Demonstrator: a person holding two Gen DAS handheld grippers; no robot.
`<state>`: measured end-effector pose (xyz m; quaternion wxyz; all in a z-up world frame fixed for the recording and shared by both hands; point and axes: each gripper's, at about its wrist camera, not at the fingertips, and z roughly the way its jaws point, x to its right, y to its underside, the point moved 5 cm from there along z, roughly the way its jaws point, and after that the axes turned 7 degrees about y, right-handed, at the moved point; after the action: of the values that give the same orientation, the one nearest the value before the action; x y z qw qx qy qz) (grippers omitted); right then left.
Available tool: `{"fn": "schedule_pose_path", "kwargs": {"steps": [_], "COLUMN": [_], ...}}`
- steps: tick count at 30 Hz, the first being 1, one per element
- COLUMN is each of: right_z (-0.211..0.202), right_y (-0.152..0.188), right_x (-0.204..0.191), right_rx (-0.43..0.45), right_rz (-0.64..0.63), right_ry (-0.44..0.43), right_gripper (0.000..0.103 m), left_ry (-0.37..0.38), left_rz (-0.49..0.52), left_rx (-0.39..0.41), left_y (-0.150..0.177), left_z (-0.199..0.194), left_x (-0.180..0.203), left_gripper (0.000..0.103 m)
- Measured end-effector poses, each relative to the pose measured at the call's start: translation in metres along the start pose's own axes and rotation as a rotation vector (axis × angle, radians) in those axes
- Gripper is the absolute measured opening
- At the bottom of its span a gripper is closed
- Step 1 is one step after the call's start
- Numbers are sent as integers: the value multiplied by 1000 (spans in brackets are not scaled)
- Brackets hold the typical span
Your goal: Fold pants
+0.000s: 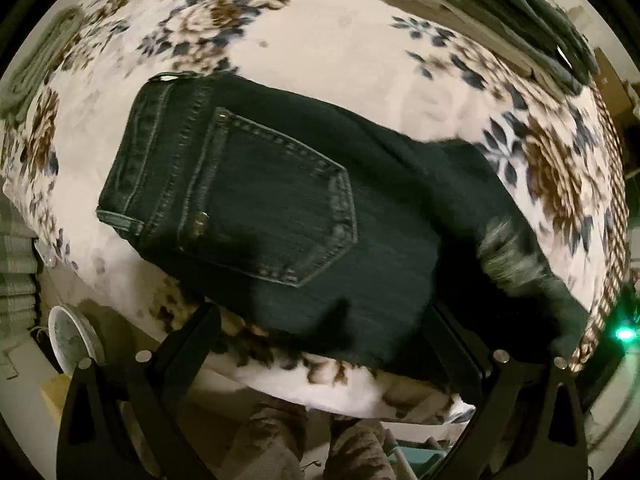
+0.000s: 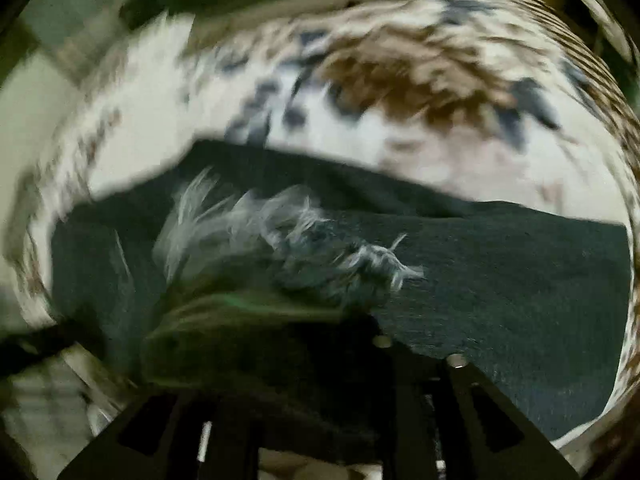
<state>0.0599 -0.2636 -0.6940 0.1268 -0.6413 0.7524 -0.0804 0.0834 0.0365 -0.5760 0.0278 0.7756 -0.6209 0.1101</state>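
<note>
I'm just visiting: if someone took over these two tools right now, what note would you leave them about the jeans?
Left tool: open, empty, above the jeans.
Right tool: over the frayed hem; too blurred to tell its grip.
Jeans lie on the flowered blanket, pocket side up, legs apparently doubled back.
Still to do: probably one more fold, then smoothing.

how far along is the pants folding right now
Done: the black jeans lie doubled on the floral blanket, back pocket up. In hand: nothing; the left tool hangs open above them. Left: the frayed leg end looks unfolded.
</note>
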Motion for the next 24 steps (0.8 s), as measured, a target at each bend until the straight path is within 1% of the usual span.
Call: {"fn": "schedule_pose_path", "kwargs": {"steps": [1,3,4,5,6,7,10,12,13,15,16,17,19,20,21,22,23,24], "right_z": [4,-2,-10,-17,-24,-34,-44,-46,-45,-43,-38,-34,-26,-21,-16,-15,-11,-8], "right_y": [3,9,13,16,18,23,30,39,36,43,46,48,46,43,39,37,35,32], "right_x": [-7,-20,-22,-18,-12,3,49,87,100,128,141,151,166,169,168,167,165,163], "right_rx": [-20,-53,-74,-84,-85,-85,-97,-117,-122,-145,-158,-173,-193,-195,-199,-202,-209,-213], "right_rz": [-45,-112,-118,-103,-84,-36,112,225,248,298,323,345,369,366,352,343,332,329], "right_ry": [-16,-104,-167,-203,-215,-236,-242,-195,-175,-103,-62,-27,35,60,92,109,144,160], "right_gripper": [56,74,76,76,80,82,82,82,82,82,82,82,82,85,92,95,95,95], "left_ry": [6,23,30,41,62,79,143,171,178,178,172,167,131,121,130,128,120,119], "left_rz": [-6,-22,-27,-33,-38,-41,-27,-2,13,33,55,76,133,167,196,219,246,263], "left_rx": [1,0,0,-2,-5,-7,-29,-51,-70,-96,-112,-123,-130,-123,-106,-92,-81,-66], "left_y": [0,-5,-6,-9,-12,-17,-20,-18,-17,-15,-14,-12,-7,-6,-4,-3,-1,0], "left_z": [-2,-1,-2,0,3,8,20,32,42,60,70,77,87,91,91,90,88,86], "left_x": [-5,-9,-12,-10,-6,1,24,43,52,67,75,80,89,95,101,106,111,114], "left_gripper": [103,103,103,103,103,103,103,103,103,103,102,98,72,65,43,20,14,5]}}
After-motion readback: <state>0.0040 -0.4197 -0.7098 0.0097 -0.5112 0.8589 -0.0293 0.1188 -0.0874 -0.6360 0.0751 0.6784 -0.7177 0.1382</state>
